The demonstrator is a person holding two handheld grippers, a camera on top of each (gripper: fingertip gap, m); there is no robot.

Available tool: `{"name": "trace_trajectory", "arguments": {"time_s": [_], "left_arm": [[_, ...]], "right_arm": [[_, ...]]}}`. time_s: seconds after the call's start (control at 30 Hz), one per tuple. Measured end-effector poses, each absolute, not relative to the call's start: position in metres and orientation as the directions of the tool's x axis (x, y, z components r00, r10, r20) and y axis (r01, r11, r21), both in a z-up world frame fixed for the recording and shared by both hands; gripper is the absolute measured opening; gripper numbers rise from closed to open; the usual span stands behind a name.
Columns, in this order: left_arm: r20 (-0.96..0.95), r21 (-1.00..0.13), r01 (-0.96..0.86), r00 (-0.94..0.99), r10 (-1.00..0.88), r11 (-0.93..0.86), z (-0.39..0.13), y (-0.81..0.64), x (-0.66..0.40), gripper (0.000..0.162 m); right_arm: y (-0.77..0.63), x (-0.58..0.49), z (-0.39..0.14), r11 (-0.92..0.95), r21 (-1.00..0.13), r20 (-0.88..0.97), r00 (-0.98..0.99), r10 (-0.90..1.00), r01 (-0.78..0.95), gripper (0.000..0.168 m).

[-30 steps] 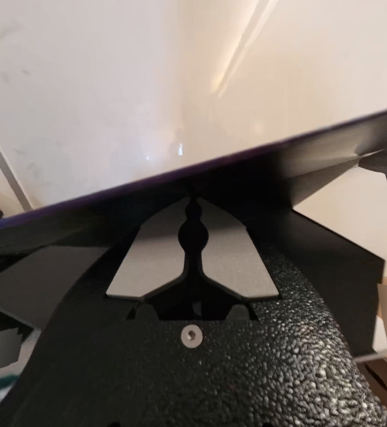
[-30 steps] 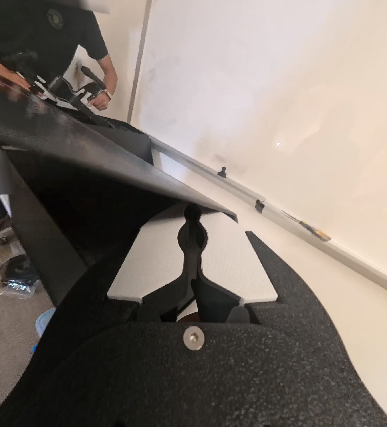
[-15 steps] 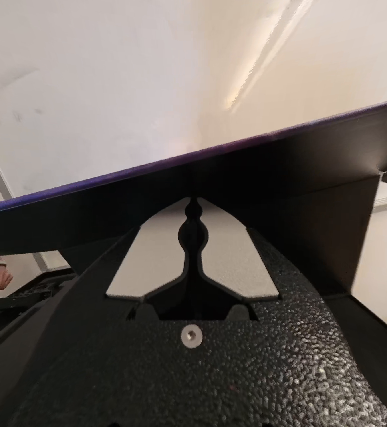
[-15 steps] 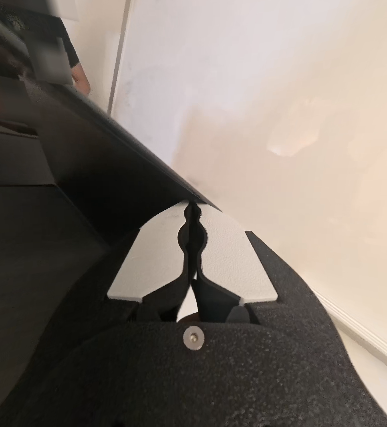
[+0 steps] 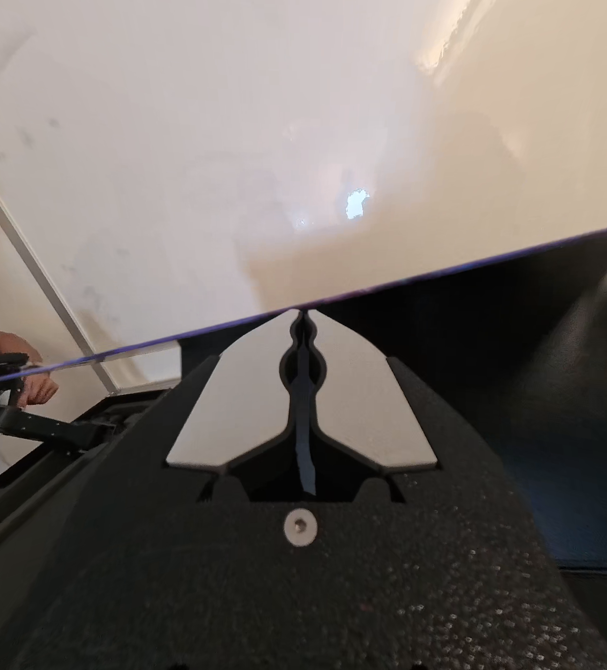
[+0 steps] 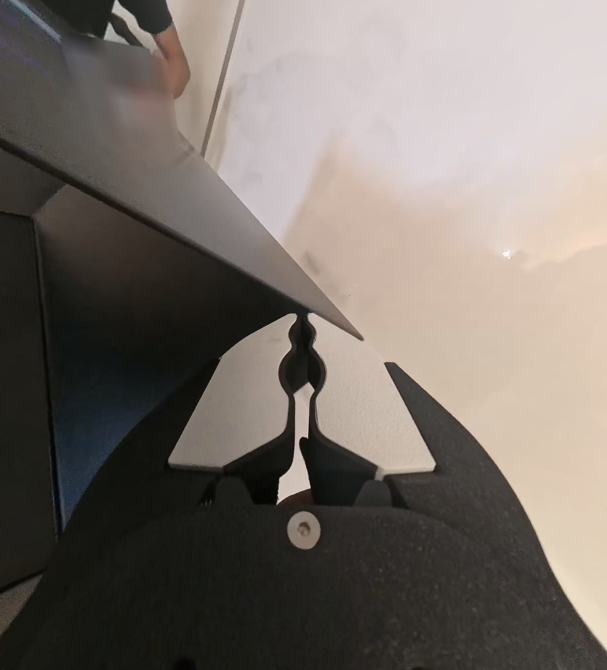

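Left gripper (image 5: 302, 319) and right gripper (image 6: 304, 321) both clenched on the thin edge of a black flap (image 6: 142, 188) of a dark cardboard box (image 5: 476, 362), raised before a whiteboard (image 5: 222, 145). Probably light, bendy, easily creased; best pinched near the fold.

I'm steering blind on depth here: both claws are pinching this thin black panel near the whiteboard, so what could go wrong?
1. The left claw and right claw grip the thin black flat panel only at its edge with their tips, so it may slip.
2. The white glossy whiteboard looks close; the panel corner could scrape it.
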State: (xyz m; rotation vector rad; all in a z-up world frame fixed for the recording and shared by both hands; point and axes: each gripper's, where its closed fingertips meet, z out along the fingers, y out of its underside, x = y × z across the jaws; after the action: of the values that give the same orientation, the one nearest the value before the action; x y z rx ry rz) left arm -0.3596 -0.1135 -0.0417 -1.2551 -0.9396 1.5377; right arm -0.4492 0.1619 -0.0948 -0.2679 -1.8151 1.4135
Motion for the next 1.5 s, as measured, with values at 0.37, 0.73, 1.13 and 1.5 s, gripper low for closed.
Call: {"name": "trace_trajectory", "arguments": {"time_s": [0.37, 0.73, 1.13, 1.5], "left_arm": [[-0.255, -0.962, -0.077, -0.098, 0.962, -0.263, -0.082, -0.121, -0.333, 0.000], [-0.239, -0.970, -0.024, -0.118, 0.964, -0.243, -0.099, -0.134, -0.295, 0.000], [-0.150, -0.987, 0.055, 0.022, 0.988, -0.151, -0.151, -0.165, -0.194, 0.009], [-0.102, -0.985, 0.112, 0.219, 0.970, -0.129, -0.202, -0.187, -0.086, 0.003]], "right_arm": [[0.158, -0.450, -0.147, 0.332, -0.907, 0.407, -0.738, 0.539, -0.258, 0.000], [0.147, -0.418, -0.160, 0.317, -0.926, 0.349, -0.786, 0.511, -0.205, 0.000], [0.117, -0.299, -0.173, 0.247, -0.969, 0.142, -0.814, 0.564, 0.003, 0.009], [0.066, -0.161, -0.190, 0.159, -0.967, -0.021, -0.684, 0.729, 0.198, 0.025]]}}
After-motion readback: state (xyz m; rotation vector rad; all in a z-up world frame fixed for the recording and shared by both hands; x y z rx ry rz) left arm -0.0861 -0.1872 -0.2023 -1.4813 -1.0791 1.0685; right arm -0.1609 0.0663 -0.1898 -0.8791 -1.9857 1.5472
